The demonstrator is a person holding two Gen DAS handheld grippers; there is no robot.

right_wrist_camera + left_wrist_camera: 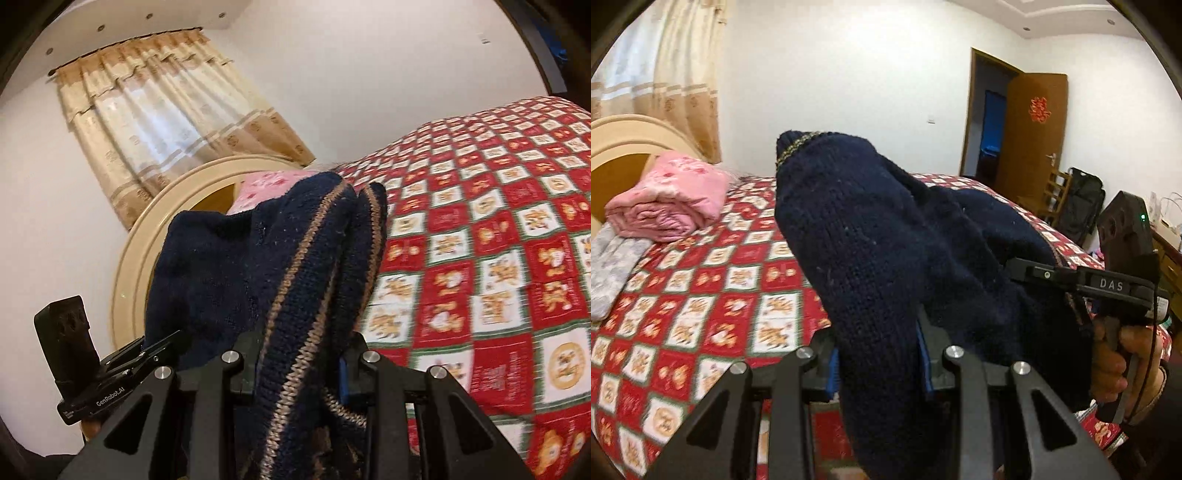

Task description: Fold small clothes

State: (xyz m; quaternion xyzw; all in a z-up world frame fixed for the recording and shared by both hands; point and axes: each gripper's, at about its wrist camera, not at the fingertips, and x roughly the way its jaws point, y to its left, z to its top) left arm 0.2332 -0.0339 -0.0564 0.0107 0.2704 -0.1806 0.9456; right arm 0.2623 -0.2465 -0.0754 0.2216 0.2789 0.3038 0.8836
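A dark navy knitted sweater with tan stripes is held up in the air above the bed by both grippers. My left gripper is shut on the plain navy part, which drapes over its fingers. My right gripper is shut on the striped edge of the sweater. The right gripper also shows in the left wrist view, clamped on the sweater's far side. The left gripper shows in the right wrist view at the lower left. The fingertips of both are hidden by cloth.
The bed has a red, white and green checked cover. A folded pink blanket and a grey cloth lie near the beige headboard. Curtains hang behind. An open brown door, a bag and a desk stand at the right.
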